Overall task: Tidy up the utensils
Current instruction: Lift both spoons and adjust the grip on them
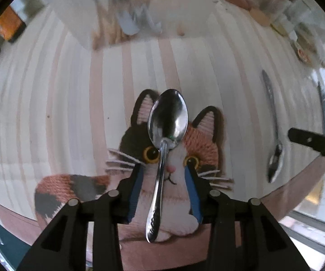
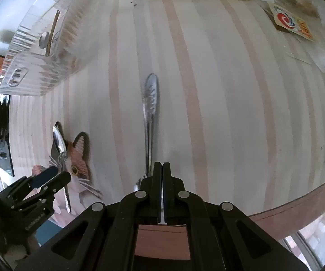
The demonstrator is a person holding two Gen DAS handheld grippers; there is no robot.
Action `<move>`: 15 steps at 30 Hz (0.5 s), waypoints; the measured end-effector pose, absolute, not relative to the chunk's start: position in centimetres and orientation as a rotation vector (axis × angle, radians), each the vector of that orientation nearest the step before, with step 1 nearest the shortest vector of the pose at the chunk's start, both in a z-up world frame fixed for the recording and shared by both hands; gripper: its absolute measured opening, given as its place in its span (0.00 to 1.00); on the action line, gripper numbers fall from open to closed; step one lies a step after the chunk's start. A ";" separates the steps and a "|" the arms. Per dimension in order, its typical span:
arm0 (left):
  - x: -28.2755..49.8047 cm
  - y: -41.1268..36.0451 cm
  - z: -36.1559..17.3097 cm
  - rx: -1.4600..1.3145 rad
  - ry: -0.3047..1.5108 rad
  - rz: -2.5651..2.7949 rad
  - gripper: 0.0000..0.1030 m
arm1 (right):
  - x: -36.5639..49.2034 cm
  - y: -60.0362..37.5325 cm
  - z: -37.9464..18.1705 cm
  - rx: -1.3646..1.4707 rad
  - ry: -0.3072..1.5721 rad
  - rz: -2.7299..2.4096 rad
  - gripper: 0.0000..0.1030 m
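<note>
Left tool (image 1: 164,178) is released w/ its spoon (image 1: 165,135) loose on the cat mat (image 1: 207,140), right tool (image 2: 162,171) clenched on 2nd spoon (image 2: 150,103) by the bowl end, so it could prob swing/slip out.

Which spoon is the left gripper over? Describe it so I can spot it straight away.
Find the striped table, then the cat-shaped mat near its front edge. The spoon lies on the cat's face, bowl up between the ears, its handle running down between the left gripper's parted fingers. The other spoon lies off the mat, on bare table to the right.
</note>
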State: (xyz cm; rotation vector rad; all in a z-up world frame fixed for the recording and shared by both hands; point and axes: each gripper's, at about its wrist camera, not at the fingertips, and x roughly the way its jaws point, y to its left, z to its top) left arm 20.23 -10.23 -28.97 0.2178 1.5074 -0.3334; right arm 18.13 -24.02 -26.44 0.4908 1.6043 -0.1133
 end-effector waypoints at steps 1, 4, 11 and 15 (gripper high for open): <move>20.3 -10.4 -28.9 0.241 1.496 -0.328 0.03 | 18.0 -24.3 -26.4 0.494 1.599 -0.122 0.01; 20.5 -10.3 -28.7 0.227 1.501 -0.328 0.04 | 17.3 -25.6 -26.2 0.512 1.587 -0.144 0.01; 20.6 -7.8 -26.4 0.182 1.471 -0.269 0.04 | 16.1 -28.2 -25.4 0.570 1.556 -0.169 0.07; 20.7 -7.4 -24.6 0.169 1.444 -0.257 0.04 | 16.0 -28.1 -25.9 0.596 1.571 -0.138 0.15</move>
